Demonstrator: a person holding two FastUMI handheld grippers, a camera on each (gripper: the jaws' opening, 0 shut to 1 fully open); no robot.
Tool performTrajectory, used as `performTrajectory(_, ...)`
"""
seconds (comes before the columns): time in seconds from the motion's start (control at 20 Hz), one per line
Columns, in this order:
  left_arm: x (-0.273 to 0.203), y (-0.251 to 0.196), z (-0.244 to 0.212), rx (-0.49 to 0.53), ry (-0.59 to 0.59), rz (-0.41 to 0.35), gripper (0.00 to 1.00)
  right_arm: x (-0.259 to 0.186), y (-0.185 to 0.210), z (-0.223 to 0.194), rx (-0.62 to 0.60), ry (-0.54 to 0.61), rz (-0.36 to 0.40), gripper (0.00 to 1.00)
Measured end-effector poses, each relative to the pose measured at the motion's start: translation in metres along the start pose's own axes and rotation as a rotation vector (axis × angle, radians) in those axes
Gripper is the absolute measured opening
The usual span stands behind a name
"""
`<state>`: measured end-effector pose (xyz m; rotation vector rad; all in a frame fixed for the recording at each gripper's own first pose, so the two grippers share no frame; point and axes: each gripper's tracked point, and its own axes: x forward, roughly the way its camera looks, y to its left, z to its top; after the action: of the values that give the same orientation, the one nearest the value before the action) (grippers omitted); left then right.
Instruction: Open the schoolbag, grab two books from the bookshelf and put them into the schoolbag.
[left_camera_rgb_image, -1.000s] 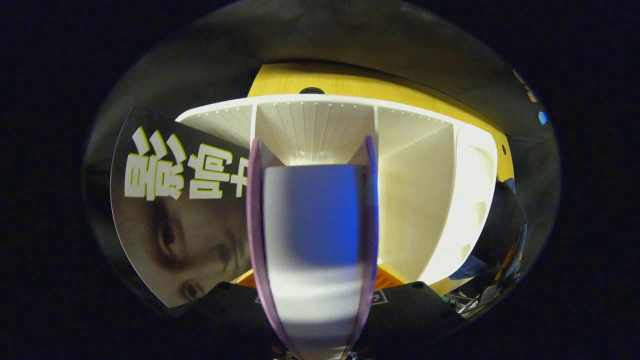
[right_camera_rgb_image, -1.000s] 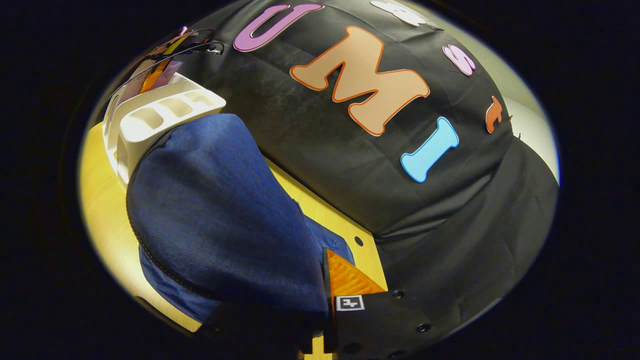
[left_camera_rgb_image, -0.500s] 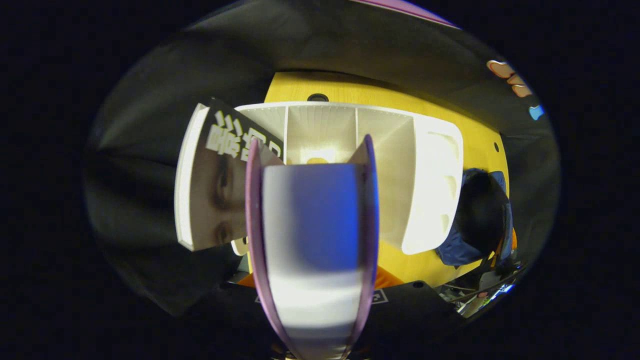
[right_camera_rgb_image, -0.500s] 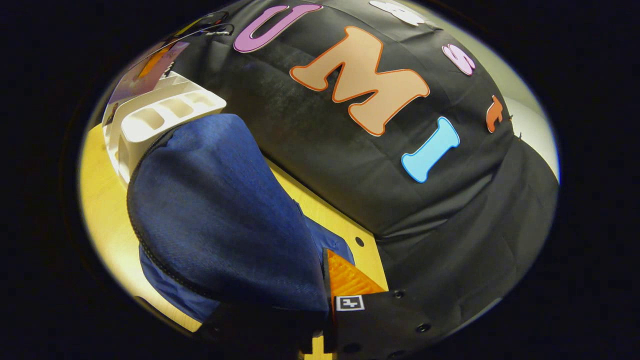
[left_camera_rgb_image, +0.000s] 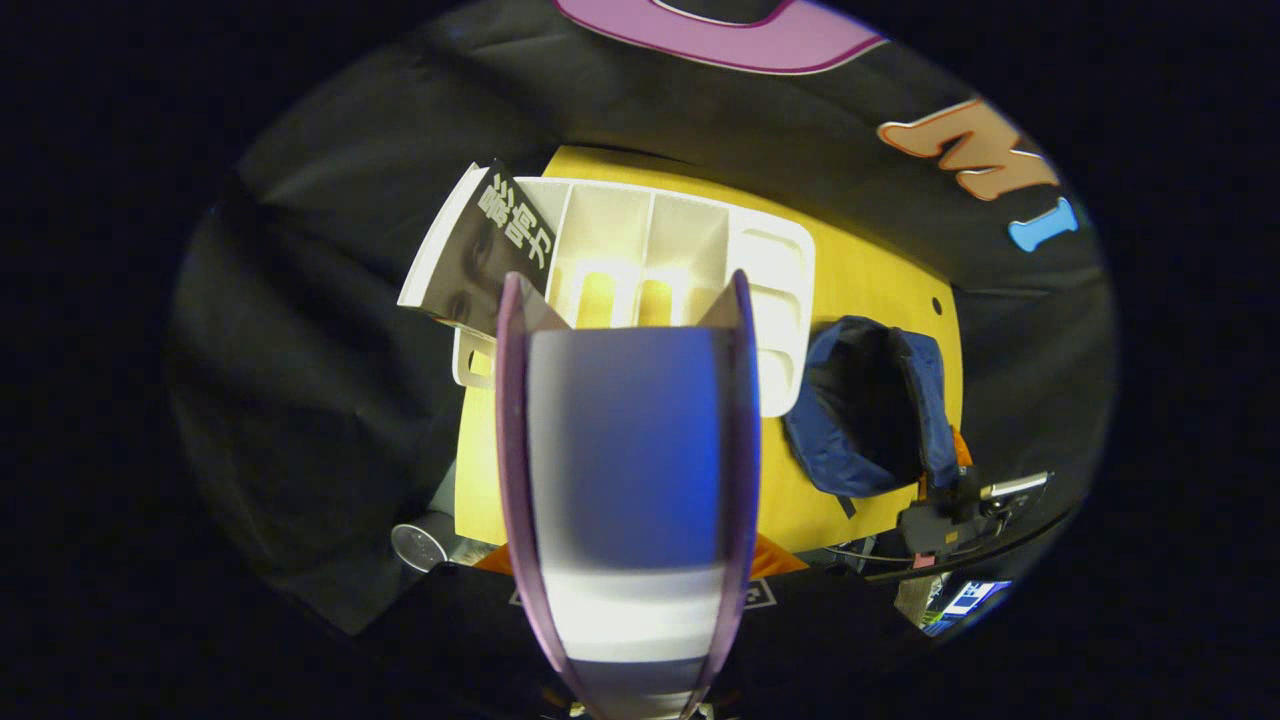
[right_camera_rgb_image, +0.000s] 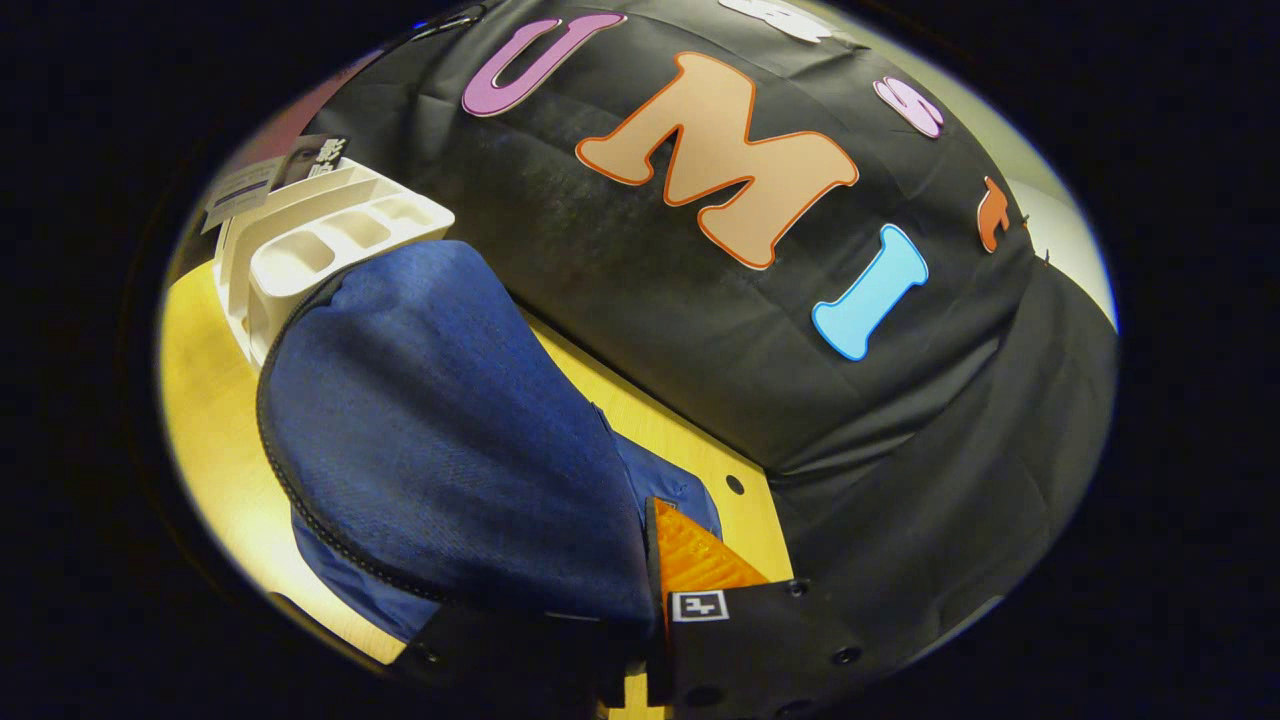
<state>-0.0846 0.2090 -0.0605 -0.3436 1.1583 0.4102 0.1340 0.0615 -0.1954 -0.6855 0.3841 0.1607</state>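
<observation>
Gripping a book (left_camera_rgb_image: 625, 480) edge-on, left gripper (left_camera_rgb_image: 625, 590) fingers clamp its covers above the white bookshelf (left_camera_rgb_image: 660, 260). Right gripper (right_camera_rgb_image: 640, 610) pinches the open blue schoolbag (right_camera_rgb_image: 450, 440) flap on the table (right_camera_rgb_image: 215, 420).

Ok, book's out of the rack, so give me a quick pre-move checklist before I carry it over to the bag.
1. Book held in the left gripper: ok, both fingers press on its covers.
2. Book clear of the bookshelf: ok, lifted well above it.
3. Schoolbag open: ok, dark mouth gapes.
4. Right gripper holding the schoolbag flap: ok, fabric pinched between the fingers.
5. Second book left in the bookshelf: ok, leaning in the end slot.
6. Room inside the schoolbag: cannot tell.
</observation>
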Motion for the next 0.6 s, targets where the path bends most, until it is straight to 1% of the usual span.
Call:
performTrajectory(0.1, -0.014, -0.022, -0.018, -0.006, -0.023, -0.041, 0.45, -0.003, -0.002, 0.0, 0.014, -0.006, 0.011, 0.09)
performTrajectory(0.25, -0.018, -0.064, -0.037, -0.008, -0.062, -0.145, 0.45, -0.006, -0.005, -0.003, 0.056, -0.011, 0.024, 0.09)
performTrajectory(0.4, -0.006, -0.107, -0.047, -0.005, -0.097, -0.251, 0.45, -0.01, -0.009, -0.005, 0.084, -0.016, 0.044, 0.09)
performTrajectory(0.6, 0.036, -0.157, -0.053, -0.027, -0.106, -0.378, 0.46, -0.011, -0.014, -0.007, 0.155, -0.01, 0.079, 0.07)
